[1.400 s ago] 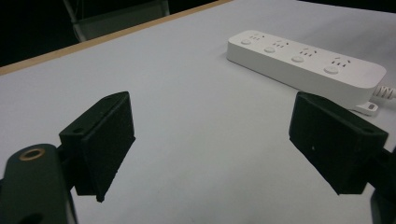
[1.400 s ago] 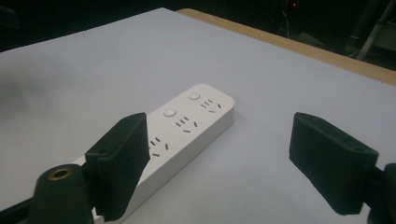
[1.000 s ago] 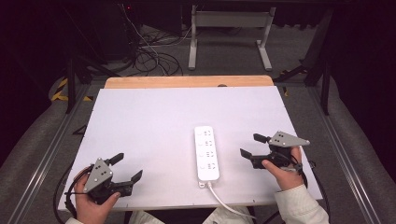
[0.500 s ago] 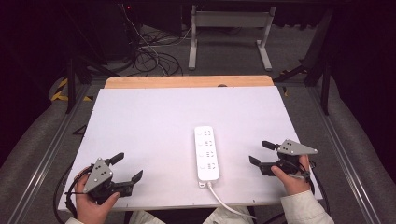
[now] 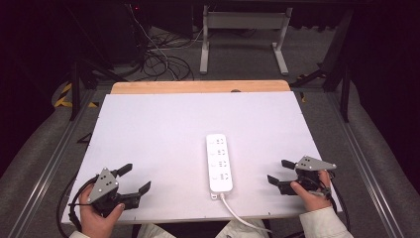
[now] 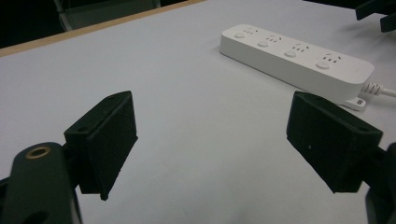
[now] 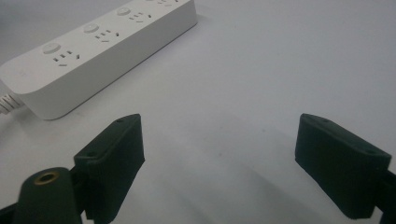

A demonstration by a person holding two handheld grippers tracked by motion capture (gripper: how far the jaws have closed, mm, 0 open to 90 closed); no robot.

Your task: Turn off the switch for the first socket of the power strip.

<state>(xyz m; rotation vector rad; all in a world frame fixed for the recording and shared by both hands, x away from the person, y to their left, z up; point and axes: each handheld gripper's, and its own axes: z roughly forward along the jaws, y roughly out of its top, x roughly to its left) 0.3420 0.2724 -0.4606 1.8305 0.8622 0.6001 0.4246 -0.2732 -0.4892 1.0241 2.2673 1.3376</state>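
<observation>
High view shows the left gripper (image 5: pixel 132 179) near the worktop's front left corner and the right gripper (image 5: pixel 280 171) near its front right corner, both with jaws spread wide and holding nothing. Between them, close to the front edge, lies the white power strip (image 5: pixel 219 162), 4 sockets up, its cable (image 5: pixel 240 214) trailing over that edge. To take it well, the nearer right gripper should probably close across the strip's narrow width, not its cord end. No container stands on the worktop (image 5: pixel 158 129).
</observation>
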